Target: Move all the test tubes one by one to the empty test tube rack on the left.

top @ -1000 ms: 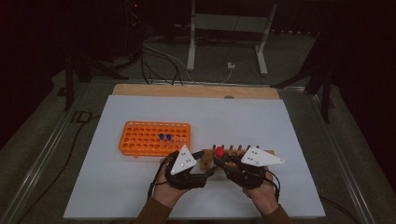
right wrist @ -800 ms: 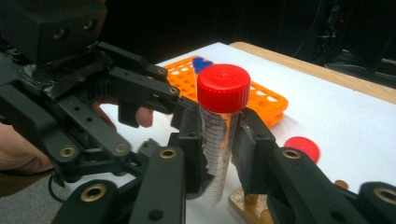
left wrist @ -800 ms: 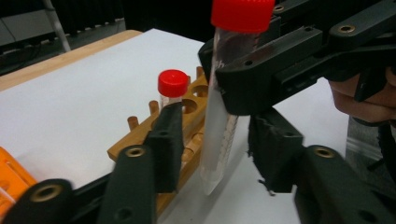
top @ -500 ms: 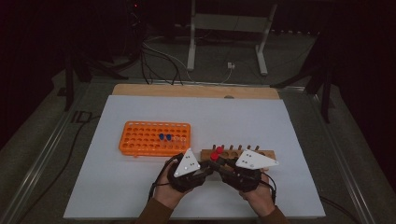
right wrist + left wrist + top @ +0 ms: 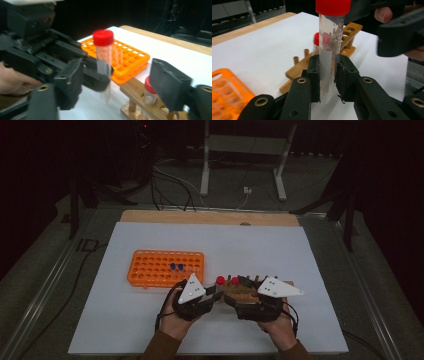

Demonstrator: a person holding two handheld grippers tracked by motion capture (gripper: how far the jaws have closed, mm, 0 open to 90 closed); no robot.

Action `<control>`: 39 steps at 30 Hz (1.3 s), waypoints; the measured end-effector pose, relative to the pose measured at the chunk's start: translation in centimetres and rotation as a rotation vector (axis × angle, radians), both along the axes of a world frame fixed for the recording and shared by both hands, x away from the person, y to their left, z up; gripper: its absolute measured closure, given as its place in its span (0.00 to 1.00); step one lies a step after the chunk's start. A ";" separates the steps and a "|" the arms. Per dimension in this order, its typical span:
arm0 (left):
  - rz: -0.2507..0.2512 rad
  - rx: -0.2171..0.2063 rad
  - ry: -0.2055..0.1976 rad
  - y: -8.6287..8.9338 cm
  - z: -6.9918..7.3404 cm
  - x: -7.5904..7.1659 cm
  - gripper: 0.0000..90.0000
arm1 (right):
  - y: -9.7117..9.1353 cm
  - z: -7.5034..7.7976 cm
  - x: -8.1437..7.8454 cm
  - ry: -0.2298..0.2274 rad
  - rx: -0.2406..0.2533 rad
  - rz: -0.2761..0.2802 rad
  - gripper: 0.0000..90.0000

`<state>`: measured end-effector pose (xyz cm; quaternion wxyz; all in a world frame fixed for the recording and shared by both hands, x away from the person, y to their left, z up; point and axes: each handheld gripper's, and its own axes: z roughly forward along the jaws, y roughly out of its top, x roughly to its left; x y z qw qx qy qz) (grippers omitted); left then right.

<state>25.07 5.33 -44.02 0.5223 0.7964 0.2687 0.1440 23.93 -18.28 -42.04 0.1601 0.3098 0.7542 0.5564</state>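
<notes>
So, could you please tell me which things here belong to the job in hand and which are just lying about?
In the job:
red-capped tube
left tool, shut on it
right tool, just opened
wooden rack

Lying about:
orange rack
blue-capped tubes

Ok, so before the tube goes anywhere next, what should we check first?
1. Left gripper shut on the red-capped tube: ok, both pads press its sides.
2. Tube upright in the grip: ok.
3. Right gripper let go: ok, its jaws have just been opening and stand apart on either side of the tube without touching it.
4. Cap screwed tight: cannot tell.
5. Free holes in the orange rack: ok, most are empty; two blue-capped tubes stand in it.
6. Wooden rack out of the way: not ok, it lies close behind the tube with another red-capped tube in it.
</notes>
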 end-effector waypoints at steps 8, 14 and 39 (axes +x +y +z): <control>0.069 -0.045 -0.007 2.3 0.8 0.6 0.84 | -0.2 -0.2 0.5 0.028 -0.019 -0.036 0.02; 0.119 -0.068 -0.012 3.9 1.3 1.0 0.84 | -0.6 -0.3 0.8 0.043 -0.019 -0.067 0.00; 0.288 -0.085 -0.051 8.1 1.6 1.9 0.83 | -1.1 -0.4 1.0 0.036 -0.017 -0.096 0.00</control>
